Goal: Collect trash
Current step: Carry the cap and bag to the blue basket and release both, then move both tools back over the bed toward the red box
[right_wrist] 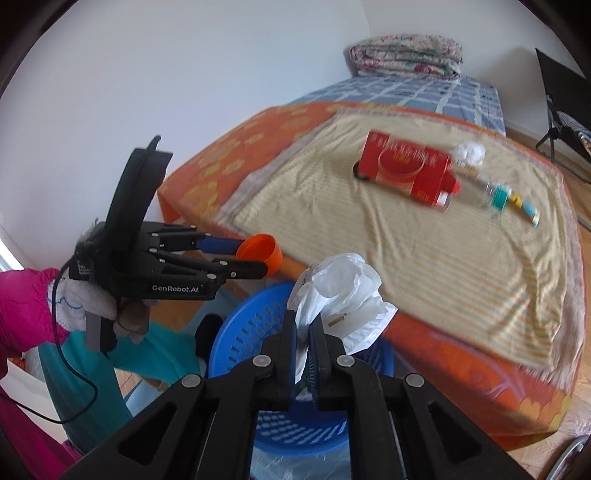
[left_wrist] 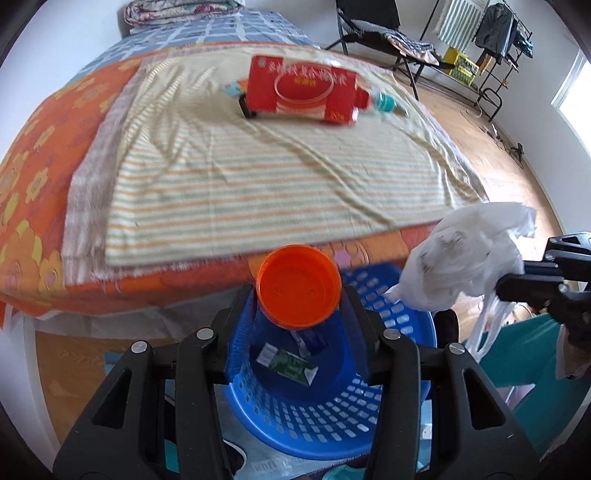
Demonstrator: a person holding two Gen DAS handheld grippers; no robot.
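A bed (left_wrist: 44, 177) with an orange flowered sheet stands against a white wall (right_wrist: 147, 92), a folded quilt (right_wrist: 406, 55) at its head. Wooden floor (left_wrist: 480, 110), a black folding chair (left_wrist: 369, 22) and a clothes rack (left_wrist: 498, 33) lie beyond.

The orange cap (left_wrist: 298, 287) looks like smooth, slightly glossy plastic. The blue basket (left_wrist: 388, 413) is perforated plastic with a mild sheen. The white bag (right_wrist: 341, 291) is thin, crinkled plastic film, semi-translucent. The striped cloth (left_wrist: 258, 177) on the bed is a matt woven fabric, wrinkled. The red box (left_wrist: 301, 88) appears to be glossy printed card. Each hand-held gripper (left_wrist: 301, 306) (right_wrist: 303, 332) is matt black plastic with shiny metal rivets. The floor (left_wrist: 517, 147) is wood.
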